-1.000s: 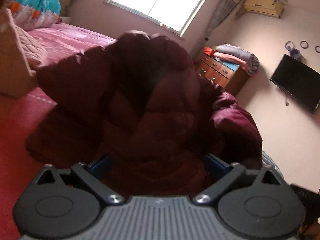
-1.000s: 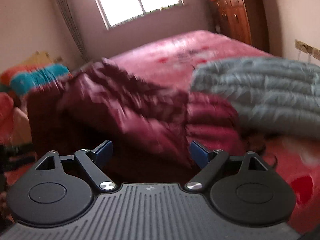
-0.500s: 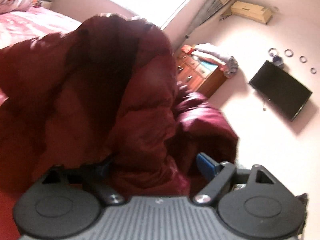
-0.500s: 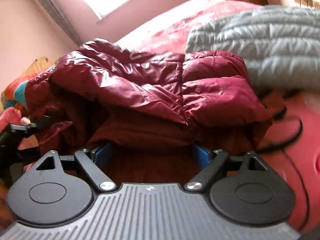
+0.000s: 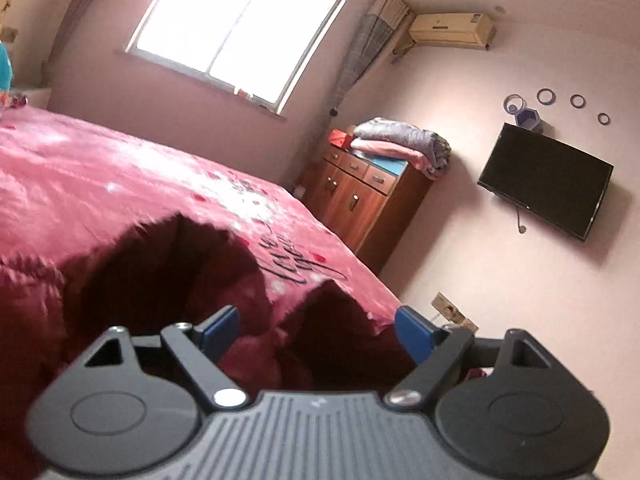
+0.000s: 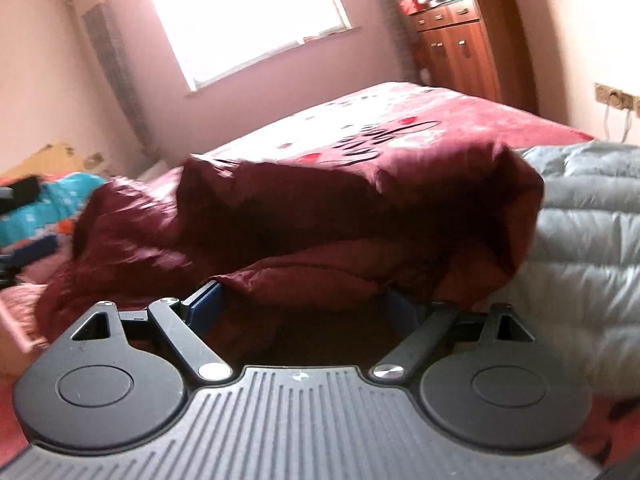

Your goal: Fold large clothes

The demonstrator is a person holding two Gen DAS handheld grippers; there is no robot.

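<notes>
Left wrist view: we find the left gripper at lower centre with its blue fingers spread wide and gripping nothing, the maroon puffer jacket bunched in the lower left of the frame on the pink bedspread. Right wrist view: we find the right gripper likewise spread wide, the jacket heaped across mid-frame just beyond its fingers, its right end against a grey quilted jacket at the right edge.
</notes>
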